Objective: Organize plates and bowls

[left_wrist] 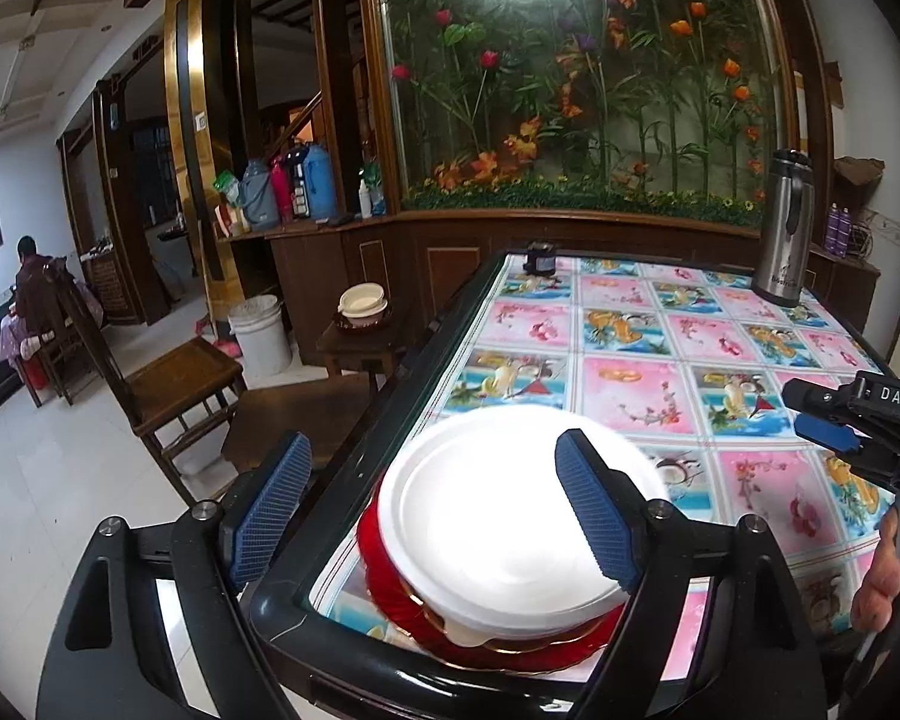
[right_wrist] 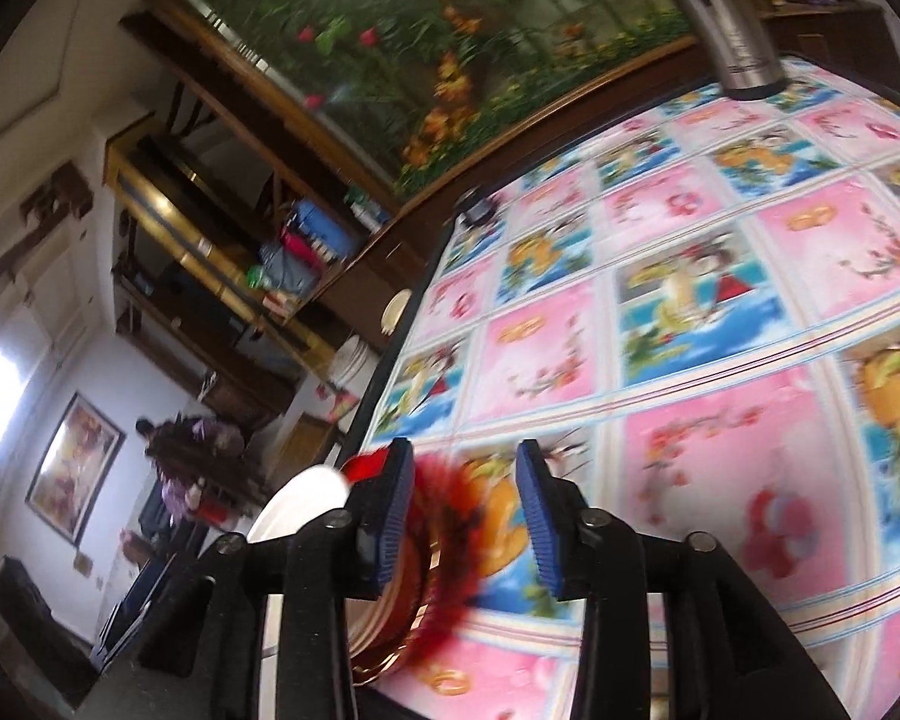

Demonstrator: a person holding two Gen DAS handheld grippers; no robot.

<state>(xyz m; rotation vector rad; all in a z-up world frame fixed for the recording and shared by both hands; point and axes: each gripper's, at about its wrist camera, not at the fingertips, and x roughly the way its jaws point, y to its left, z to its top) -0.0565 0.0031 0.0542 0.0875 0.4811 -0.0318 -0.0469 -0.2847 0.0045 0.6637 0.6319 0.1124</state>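
Since the white plate (left_wrist: 510, 516) looks stiff, slick & breakable atop the red dish (left_wrist: 390, 576), grab its rim w/ left gripper (left_wrist: 432, 510), now spread wide; right gripper (right_wrist: 465, 519) also released.

White plate (left_wrist: 510, 531) atop red plate (left_wrist: 384, 576)

The right gripper (right_wrist: 465, 516) stands with its jaws apart at the bottom centre of the frame, over the patterned tablecloth (right_wrist: 720, 360). Blurred beside its left finger sit a red plate (right_wrist: 450, 516) and a white plate (right_wrist: 297, 504). A steel flask (right_wrist: 732, 30) stands upper right.
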